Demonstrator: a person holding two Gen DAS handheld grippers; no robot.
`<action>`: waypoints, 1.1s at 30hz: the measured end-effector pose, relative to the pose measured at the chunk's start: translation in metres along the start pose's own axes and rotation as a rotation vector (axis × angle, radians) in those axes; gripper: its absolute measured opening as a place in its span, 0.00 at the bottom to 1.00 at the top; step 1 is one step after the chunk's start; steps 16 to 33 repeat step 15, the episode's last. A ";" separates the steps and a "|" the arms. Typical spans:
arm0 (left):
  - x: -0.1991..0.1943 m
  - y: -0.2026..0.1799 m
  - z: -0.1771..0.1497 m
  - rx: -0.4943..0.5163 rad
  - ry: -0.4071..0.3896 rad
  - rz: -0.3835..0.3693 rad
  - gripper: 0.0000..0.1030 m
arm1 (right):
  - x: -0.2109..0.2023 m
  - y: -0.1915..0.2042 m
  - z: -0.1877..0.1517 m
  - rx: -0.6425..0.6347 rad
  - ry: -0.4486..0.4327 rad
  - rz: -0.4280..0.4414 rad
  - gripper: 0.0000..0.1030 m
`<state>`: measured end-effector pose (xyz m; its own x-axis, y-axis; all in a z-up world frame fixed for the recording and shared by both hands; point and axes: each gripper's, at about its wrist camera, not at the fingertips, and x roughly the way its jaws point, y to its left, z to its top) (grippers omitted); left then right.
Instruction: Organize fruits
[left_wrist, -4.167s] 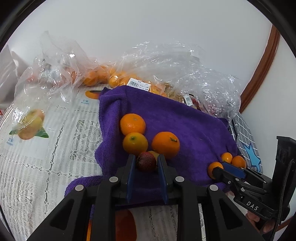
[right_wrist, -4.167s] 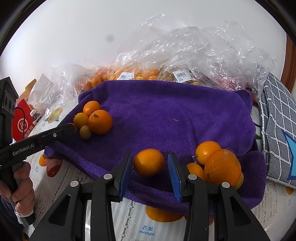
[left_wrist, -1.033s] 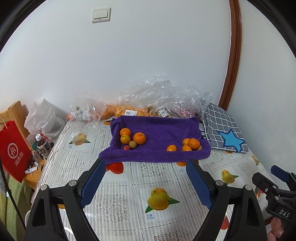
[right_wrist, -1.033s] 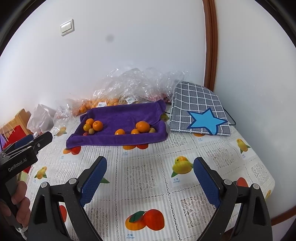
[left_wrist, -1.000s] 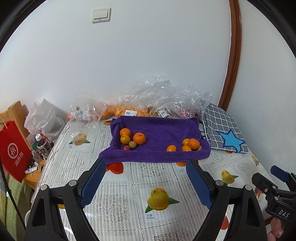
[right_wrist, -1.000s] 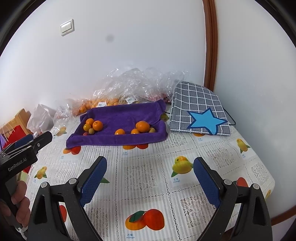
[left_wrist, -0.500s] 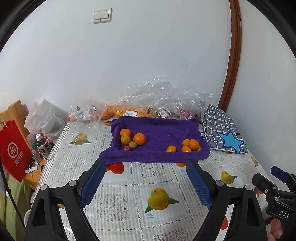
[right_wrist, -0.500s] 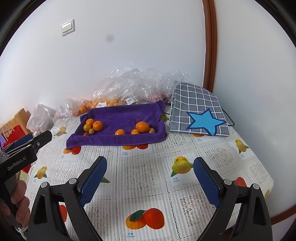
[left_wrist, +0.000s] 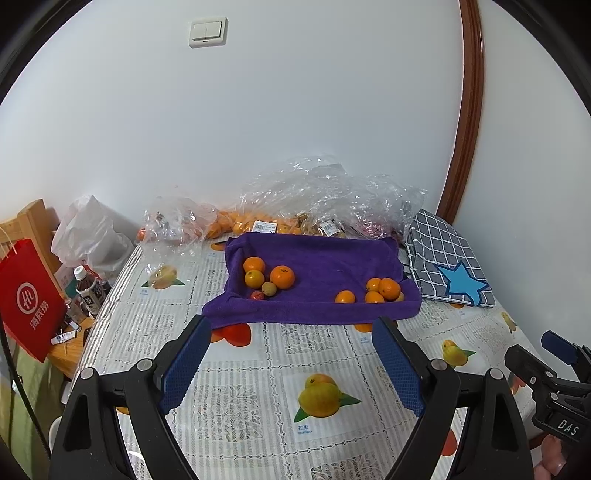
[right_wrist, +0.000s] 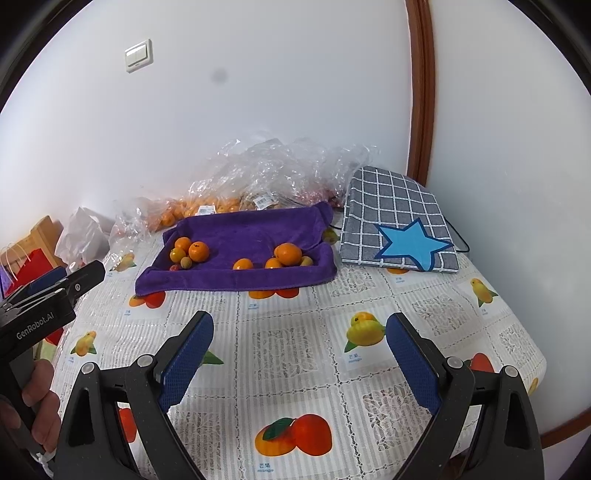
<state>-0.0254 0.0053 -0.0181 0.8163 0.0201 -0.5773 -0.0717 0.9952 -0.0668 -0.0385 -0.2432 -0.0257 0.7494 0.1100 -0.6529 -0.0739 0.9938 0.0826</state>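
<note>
Hovering above the near part of the fruit-printed white lace tablecloth (left_wrist: 258, 369), left black two-finger gripper with blue pads (left_wrist: 291, 360) spread wide, clamped on nothing; right black two-finger gripper with blue pads (right_wrist: 299, 356) likewise splayed apart and empty, well short of the fruit. Lying at the far side of the table, rumpled purple terry towel (left_wrist: 325, 266) carrying two clusters. On the towel's left: three round orange mandarins (left_wrist: 282, 277) touching one another, with a small brownish-green round fruit (left_wrist: 268, 288) just beside them and a small red lychee-like fruit (left_wrist: 257, 295) at the near edge. On the towel's right: a tight heap of orange mandarins (left_wrist: 386, 288), plus a single orange mandarin (left_wrist: 345, 296) set slightly to their left, apart from the heap. Piled behind the towel against the white wall, crinkled clear plastic bags of fruit (left_wrist: 325, 199). Resting to the right of the towel, grey checked fabric pad with a blue star (right_wrist: 399, 229). Standing off the table's left edge, red paper shopping bag (left_wrist: 27, 299) and a dark capped drink bottle (left_wrist: 86, 291).
</note>
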 end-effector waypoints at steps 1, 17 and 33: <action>0.000 0.000 0.000 -0.001 -0.001 0.001 0.86 | 0.000 0.000 0.000 0.000 0.000 0.000 0.91; -0.001 0.002 -0.001 0.005 -0.011 0.001 0.86 | -0.003 0.003 -0.001 -0.002 -0.005 -0.001 0.91; -0.001 0.002 -0.001 0.005 -0.011 0.001 0.86 | -0.003 0.003 -0.001 -0.002 -0.005 -0.001 0.91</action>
